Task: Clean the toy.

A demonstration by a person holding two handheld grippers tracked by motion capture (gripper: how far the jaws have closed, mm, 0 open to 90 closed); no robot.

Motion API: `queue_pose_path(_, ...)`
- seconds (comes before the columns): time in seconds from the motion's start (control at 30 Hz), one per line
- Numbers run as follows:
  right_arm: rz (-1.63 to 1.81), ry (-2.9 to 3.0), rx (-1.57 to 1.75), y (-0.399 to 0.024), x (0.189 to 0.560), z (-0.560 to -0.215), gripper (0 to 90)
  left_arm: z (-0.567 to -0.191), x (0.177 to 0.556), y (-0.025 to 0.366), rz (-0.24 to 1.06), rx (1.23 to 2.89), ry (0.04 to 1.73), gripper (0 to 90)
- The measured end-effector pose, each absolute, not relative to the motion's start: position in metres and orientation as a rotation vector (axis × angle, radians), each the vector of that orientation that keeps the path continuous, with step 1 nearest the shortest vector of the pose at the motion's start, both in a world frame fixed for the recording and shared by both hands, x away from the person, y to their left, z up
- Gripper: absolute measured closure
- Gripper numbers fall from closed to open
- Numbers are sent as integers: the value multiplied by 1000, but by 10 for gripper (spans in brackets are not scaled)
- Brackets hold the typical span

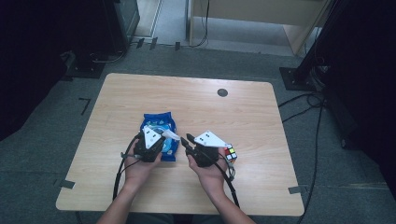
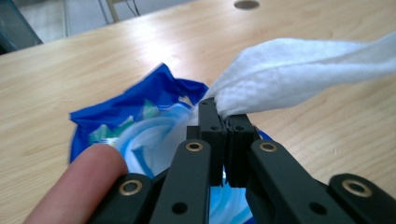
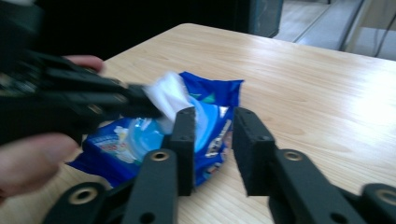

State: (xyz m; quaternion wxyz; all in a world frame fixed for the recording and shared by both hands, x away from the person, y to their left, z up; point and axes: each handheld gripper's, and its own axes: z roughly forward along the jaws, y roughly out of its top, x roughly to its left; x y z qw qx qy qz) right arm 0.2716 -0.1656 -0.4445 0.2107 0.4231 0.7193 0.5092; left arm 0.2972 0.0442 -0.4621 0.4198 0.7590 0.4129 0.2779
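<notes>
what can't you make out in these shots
- Print on the wipes pack: blurred in the right gripper view, too small in the high view.
- Wipe: far end cut off by the left gripper view's edge.
- Cube: partly hidden behind the right gripper in the high view.

Two handheld grippers, left gripper [image 1: 164,134] and right gripper [image 1: 186,139], both matte black. Flat linked bars for jaws, pinned with brass-ringed rivets [image 2: 194,146], small dark screw holes beside them. Blocky square pads [image 3: 250,149] at the jaw tips. Pale grey three-cornered plate [image 1: 209,138] atop each body. Black cable [image 1: 119,173] trailing back from each rear. Bare forearms, no sleeves, no gloves.
</notes>
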Motion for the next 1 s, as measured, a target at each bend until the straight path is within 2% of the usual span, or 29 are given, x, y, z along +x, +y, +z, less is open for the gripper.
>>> queue_pose_path(0.13, 1394, 1989, 1182, -184, 269, -444, 553, -454, 294, 53, 708, 1869, 1031, 889)
queue_pose_path(0.27, 1331, 1946, 1226, -208, 261, -446, 325, -447, 292, 62, 707, 1827, 1030, 889)
queue_pose_path(0.4, 1230, 1870, 1233, -232, 246, -453, 177, -430, 289, 67, 698, 1779, 1005, 889)
queue_pose_path(0.57, 1198, 1816, 1312, -269, 235, -470, 149, -412, 280, 70, 693, 1755, 967, 887)
queue_pose_path(0.63, 1212, 1835, 1391, -279, 234, -479, 137, -417, 278, 71, 669, 1765, 978, 886)
queue_pose_path(0.7, 1205, 1884, 1442, -282, 232, -489, 75, -427, 277, 73, 643, 1774, 1002, 883)
queue_pose_path(0.8, 1153, 1941, 1482, -280, 230, -503, 31, -445, 275, 76, 607, 1788, 1046, 869)
queue_pose_path(0.9, 1087, 1954, 1510, -278, 234, -512, 34, -463, 273, 77, 596, 1838, 1081, 818)
queue_pose_path(1.0, 1050, 1943, 1534, -276, 239, -517, 67, -474, 274, 77, 603, 1890, 1127, 658)
